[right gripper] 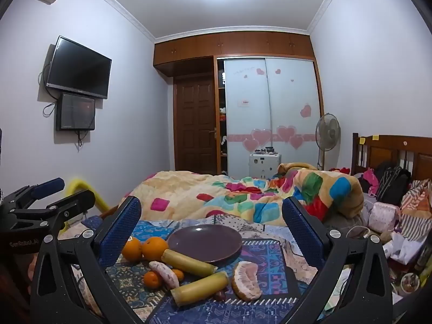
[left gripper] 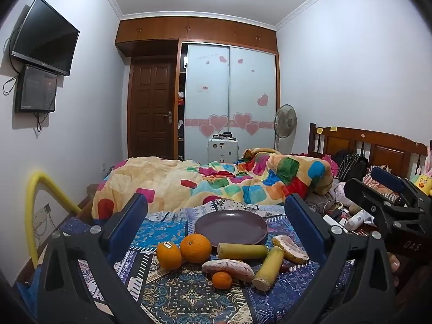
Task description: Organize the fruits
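An empty purple plate (left gripper: 230, 226) (right gripper: 205, 240) sits on a patterned blue cloth. In front of it lie two large oranges (left gripper: 195, 247) (right gripper: 154, 247), a small mandarin (left gripper: 221, 280) (right gripper: 152, 279), two yellow sugarcane pieces (left gripper: 242, 251) (right gripper: 199, 287) and two peeled pomelo segments (left gripper: 228, 269) (right gripper: 246, 276). My left gripper (left gripper: 216, 216) is open and empty, held above and before the fruit. My right gripper (right gripper: 212, 217) is open and empty, also before the fruit. Each gripper shows at the edge of the other's view.
The cloth lies on a bed with a bunched colourful quilt (left gripper: 216, 183) just behind the plate. Clutter of bags, cables and bottles (right gripper: 391, 229) lies to the right by the wooden headboard. A yellow tube (left gripper: 35, 216) stands at the left.
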`<state>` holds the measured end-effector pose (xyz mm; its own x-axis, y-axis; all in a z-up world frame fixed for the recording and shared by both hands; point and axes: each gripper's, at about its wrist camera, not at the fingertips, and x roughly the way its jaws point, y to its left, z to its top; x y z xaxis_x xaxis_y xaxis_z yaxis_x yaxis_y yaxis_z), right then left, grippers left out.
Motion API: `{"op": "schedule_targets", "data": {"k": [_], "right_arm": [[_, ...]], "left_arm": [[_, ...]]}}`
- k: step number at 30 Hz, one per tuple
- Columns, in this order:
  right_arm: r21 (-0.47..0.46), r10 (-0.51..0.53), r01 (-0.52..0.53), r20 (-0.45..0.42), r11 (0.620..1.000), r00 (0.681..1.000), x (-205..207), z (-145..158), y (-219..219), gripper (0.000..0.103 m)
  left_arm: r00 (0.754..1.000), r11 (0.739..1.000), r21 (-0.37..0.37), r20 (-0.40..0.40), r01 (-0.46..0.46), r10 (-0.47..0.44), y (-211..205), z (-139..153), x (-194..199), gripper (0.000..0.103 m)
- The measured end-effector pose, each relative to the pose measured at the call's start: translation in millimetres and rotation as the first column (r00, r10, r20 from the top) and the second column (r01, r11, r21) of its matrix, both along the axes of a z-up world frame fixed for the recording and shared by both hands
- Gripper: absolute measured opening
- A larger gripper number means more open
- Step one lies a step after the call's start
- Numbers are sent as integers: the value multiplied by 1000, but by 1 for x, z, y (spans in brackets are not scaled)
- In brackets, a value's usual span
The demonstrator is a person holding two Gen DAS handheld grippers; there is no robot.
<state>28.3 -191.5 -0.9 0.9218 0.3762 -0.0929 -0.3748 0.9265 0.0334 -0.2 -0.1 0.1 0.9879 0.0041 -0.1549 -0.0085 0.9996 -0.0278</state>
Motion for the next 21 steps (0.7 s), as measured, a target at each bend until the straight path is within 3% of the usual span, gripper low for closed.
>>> {"op": "schedule_targets", "data": {"k": [21], "right_arm": [[-2, 8, -8, 20, 1000, 1000, -7, 5, 5, 103]], "left_arm": [[1000, 1000, 0, 10, 2, -2, 1, 1, -3, 103]]}}
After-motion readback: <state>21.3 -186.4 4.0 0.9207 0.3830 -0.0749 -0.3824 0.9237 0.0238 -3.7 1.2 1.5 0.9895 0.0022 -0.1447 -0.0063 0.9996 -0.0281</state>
